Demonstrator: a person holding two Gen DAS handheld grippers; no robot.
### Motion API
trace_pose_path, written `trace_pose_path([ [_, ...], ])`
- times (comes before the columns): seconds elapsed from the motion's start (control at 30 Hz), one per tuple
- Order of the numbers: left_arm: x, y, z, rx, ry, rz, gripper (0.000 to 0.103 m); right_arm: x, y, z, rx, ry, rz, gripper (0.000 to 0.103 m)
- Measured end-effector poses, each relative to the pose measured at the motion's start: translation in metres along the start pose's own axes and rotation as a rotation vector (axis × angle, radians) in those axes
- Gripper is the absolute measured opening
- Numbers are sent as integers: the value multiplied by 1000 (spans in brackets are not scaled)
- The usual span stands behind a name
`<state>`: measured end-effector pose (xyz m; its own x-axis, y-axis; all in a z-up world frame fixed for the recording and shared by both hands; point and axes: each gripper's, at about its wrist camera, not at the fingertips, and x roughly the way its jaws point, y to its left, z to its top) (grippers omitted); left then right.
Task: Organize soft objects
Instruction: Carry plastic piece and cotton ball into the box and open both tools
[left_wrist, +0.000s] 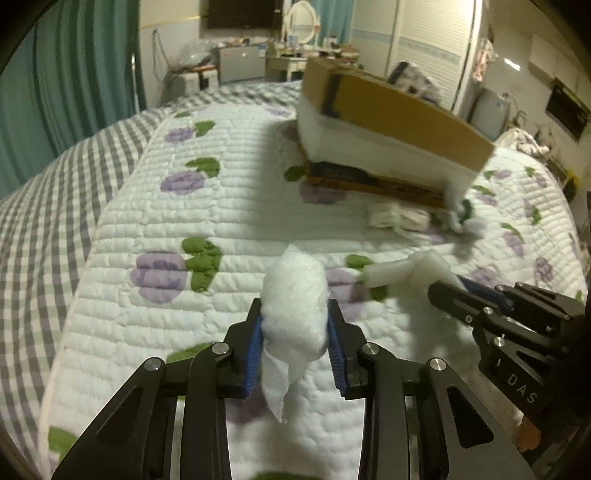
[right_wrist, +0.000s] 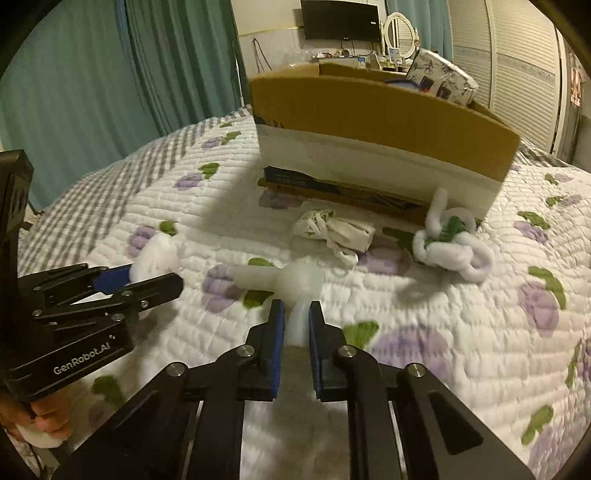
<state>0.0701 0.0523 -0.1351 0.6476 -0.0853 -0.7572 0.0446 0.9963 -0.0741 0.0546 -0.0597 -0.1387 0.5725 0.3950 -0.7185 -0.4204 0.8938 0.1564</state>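
Note:
My left gripper (left_wrist: 294, 310) is shut on a white cotton wad (left_wrist: 294, 291) and holds it above the quilt; it also shows in the right wrist view (right_wrist: 157, 254). My right gripper (right_wrist: 296, 308) is shut on a translucent white soft plastic piece (right_wrist: 291, 280), also seen in the left wrist view (left_wrist: 402, 271). A cardboard box (right_wrist: 376, 122) stands open on the bed beyond both grippers. In front of it lie a crumpled white cloth (right_wrist: 334, 230) and a white and green fluffy rope knot (right_wrist: 450, 242).
The bed has a white quilt (left_wrist: 184, 229) with purple flowers and a grey checked cover (left_wrist: 55, 192) at the left. Teal curtains (right_wrist: 92, 74) hang at the left. A dresser with a mirror (left_wrist: 301, 22) and a wardrobe (right_wrist: 517, 55) stand behind the bed.

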Motion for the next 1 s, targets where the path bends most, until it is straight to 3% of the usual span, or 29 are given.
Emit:
trace_pose_path([
  [0.33, -55, -41, 14, 53, -77, -28, 31, -85, 3, 3, -48, -107, -21, 11],
  [0.63, -101, -71, 78, 77, -212, -39, 31, -160, -24, 57, -81, -255, -66, 11],
  [0.83, -92, -77, 137, 106, -290, -21, 31, -162, -55, 113, -79, -316, -89, 11],
  [1.0, -47, -78, 181, 125, -286, 16, 31, -134, -79, 156, -81, -329, -109, 11],
])
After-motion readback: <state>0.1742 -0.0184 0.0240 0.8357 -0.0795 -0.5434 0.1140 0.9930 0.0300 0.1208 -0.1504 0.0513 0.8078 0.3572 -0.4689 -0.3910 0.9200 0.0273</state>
